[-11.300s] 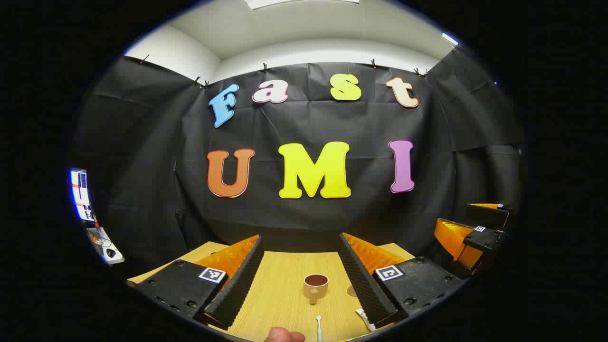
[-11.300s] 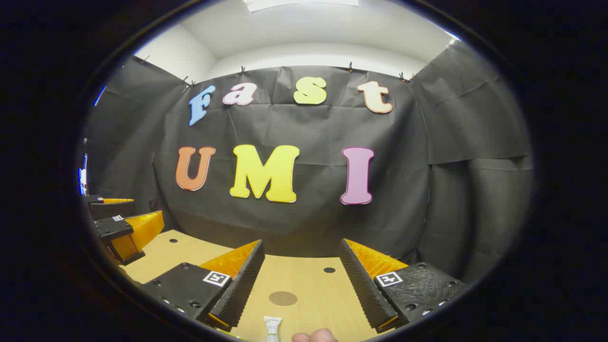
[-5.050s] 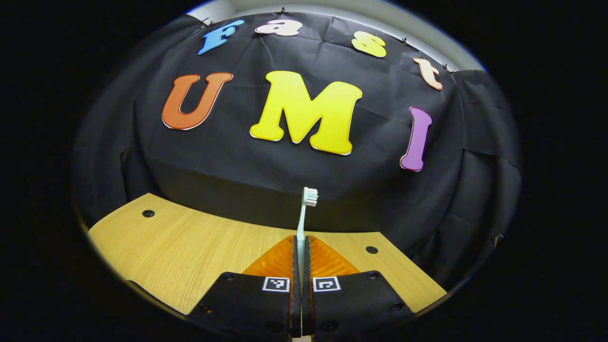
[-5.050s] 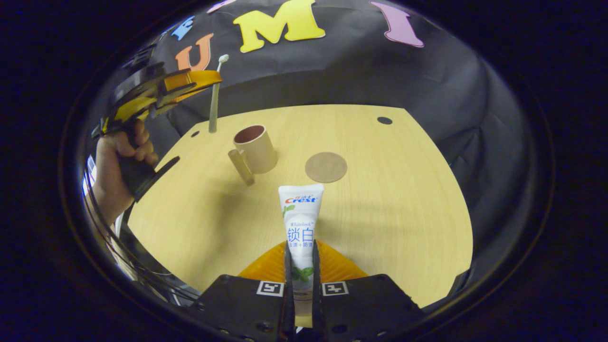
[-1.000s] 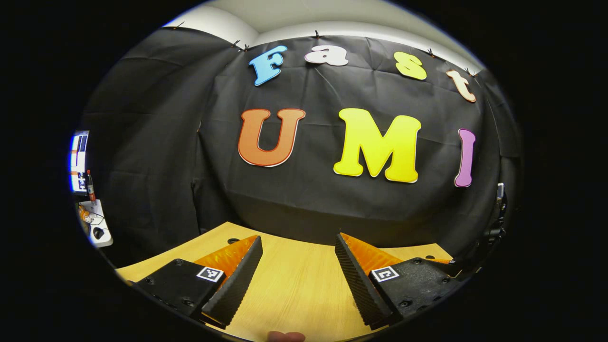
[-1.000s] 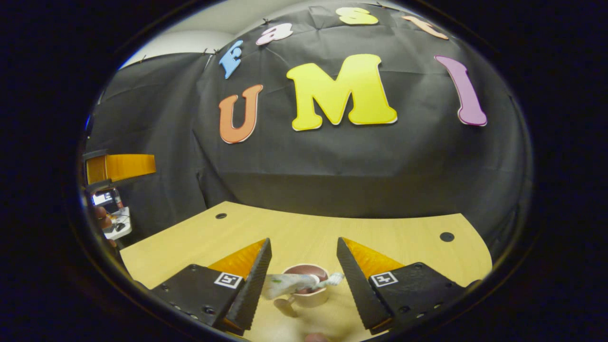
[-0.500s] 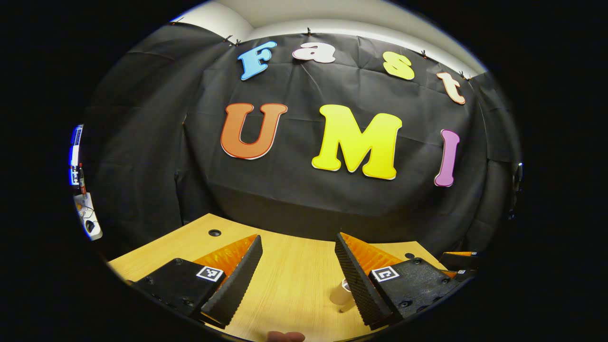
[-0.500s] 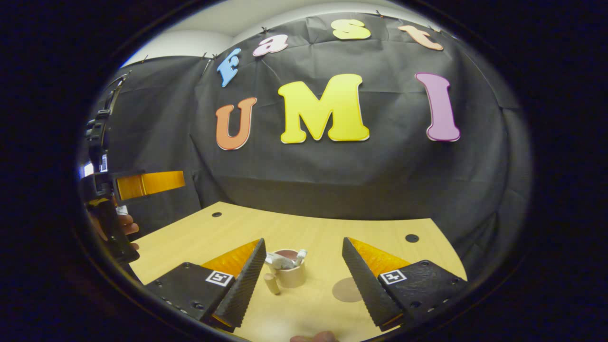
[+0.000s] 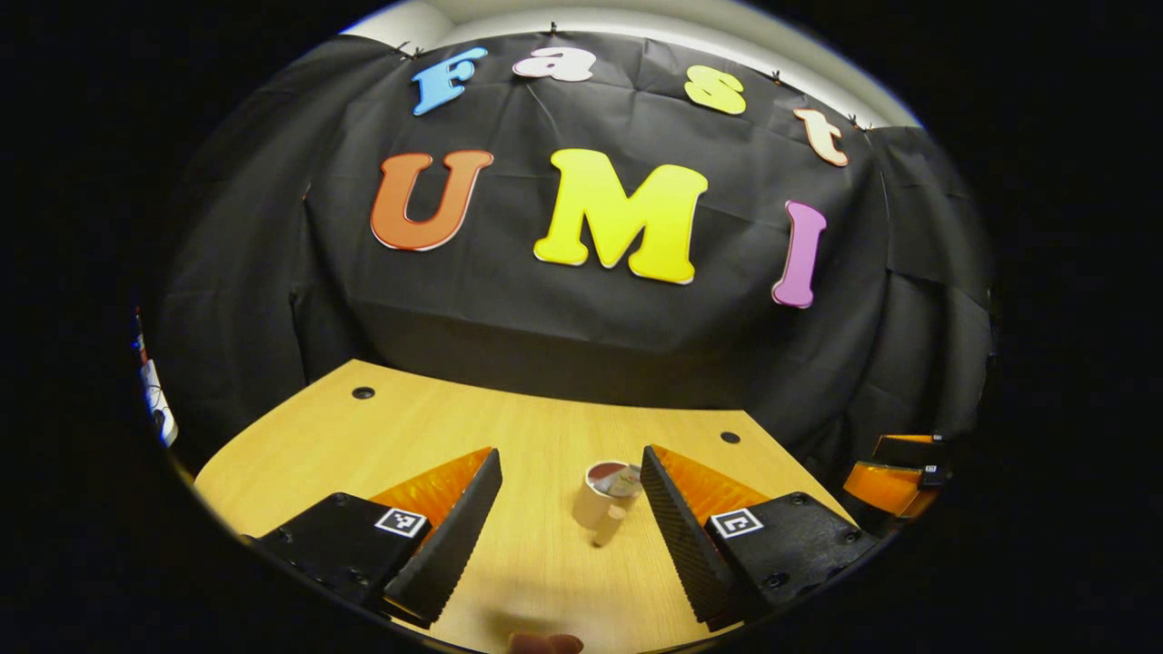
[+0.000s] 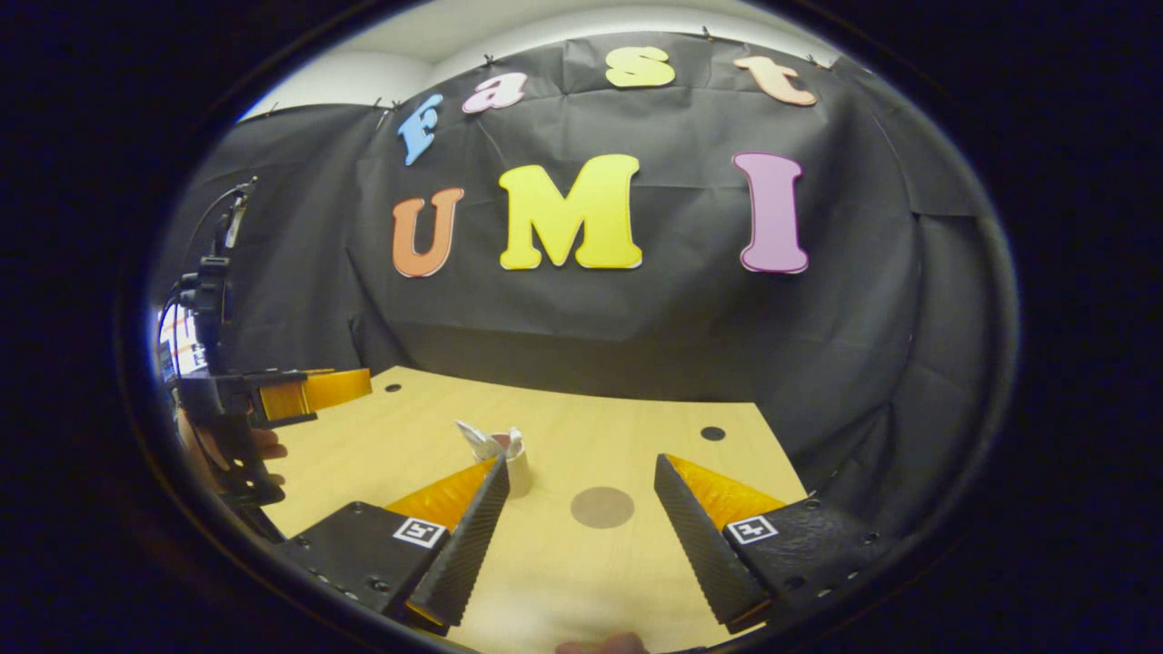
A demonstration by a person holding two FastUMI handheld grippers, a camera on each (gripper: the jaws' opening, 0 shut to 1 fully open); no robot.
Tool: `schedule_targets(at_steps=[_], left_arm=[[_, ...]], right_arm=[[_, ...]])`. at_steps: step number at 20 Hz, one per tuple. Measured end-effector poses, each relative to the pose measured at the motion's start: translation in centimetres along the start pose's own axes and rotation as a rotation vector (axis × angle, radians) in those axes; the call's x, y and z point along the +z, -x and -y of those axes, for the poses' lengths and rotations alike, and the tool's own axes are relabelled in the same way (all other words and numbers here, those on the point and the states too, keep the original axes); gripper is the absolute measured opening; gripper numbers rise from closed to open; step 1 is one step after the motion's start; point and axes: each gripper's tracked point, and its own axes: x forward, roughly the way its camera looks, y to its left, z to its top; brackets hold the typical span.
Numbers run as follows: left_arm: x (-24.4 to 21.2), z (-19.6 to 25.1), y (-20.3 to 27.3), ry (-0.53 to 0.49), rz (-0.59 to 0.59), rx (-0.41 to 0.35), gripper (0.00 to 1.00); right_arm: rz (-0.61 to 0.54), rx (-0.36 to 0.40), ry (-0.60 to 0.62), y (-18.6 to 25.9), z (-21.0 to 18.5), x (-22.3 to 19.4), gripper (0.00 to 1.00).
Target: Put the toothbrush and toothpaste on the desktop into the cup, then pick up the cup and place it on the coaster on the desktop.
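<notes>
A beige cup [image 9: 600, 500] stands on the wooden desktop [image 9: 400, 436], its handle toward me, with the toothpaste tube [image 9: 625, 474] inside it. My left gripper [image 9: 570, 451] is open, and the cup sits low between its fingers, close to the right one. In the right gripper view the cup [image 10: 518, 472] is partly hidden behind the left finger. The crimped toothpaste end [image 10: 479, 440] and the toothbrush head [image 10: 514, 440] stick out of it. The round brown coaster [image 10: 602, 507] lies bare between the fingers of my open right gripper [image 10: 581, 460], to the right of the cup.
The left gripper [image 10: 304, 391], held by a hand [image 10: 259, 447], hovers at the desk's left edge in the right gripper view. The right gripper [image 9: 899, 459] shows at the far right in the left gripper view. Small dark holes [image 10: 712, 433] mark the desktop's back corners.
The left gripper has swung toward the cup, which now sits between its fingers. The right gripper has drawn away to the right, so the cup slid behind its left finger. Both stay open.
</notes>
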Motion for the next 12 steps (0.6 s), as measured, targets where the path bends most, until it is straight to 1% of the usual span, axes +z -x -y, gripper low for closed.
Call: schedule_targets(at_steps=[2,3,4,5,8,10,12], left_arm=[[-2.1,1.5,-0.2,0.001,-0.083,-0.037,0.98],[-2.8,2.1,-0.6,0.010,-0.119,-0.051,0.98],[-3.6,2.7,-1.2,0.018,-0.161,-0.068,0.98],[-4.5,3.3,-1.9,0.031,-0.206,-0.084,0.98],[-7.8,3.6,-4.2,0.044,-0.379,-0.087,0.98],[-10.1,3.3,-5.8,0.049,-0.518,-0.064,0.98],[-11.2,2.9,-7.2,0.049,-0.626,-0.050,0.98]], right_arm=[[-0.001,-0.023,-0.007,1.0,1.4,-0.2,0.96],[-0.003,-0.038,-0.013,1.2,2.1,-0.4,0.99],[-0.010,-0.052,-0.023,1.5,2.9,-0.5,0.99],[-0.014,-0.063,-0.034,1.7,3.6,-0.6,0.96],[-0.018,-0.100,-0.045,1.8,5.5,-0.7,0.96],[-0.020,-0.114,-0.051,1.9,6.6,-0.5,0.96],[-0.027,-0.126,-0.057,1.9,7.5,-0.6,0.96]])
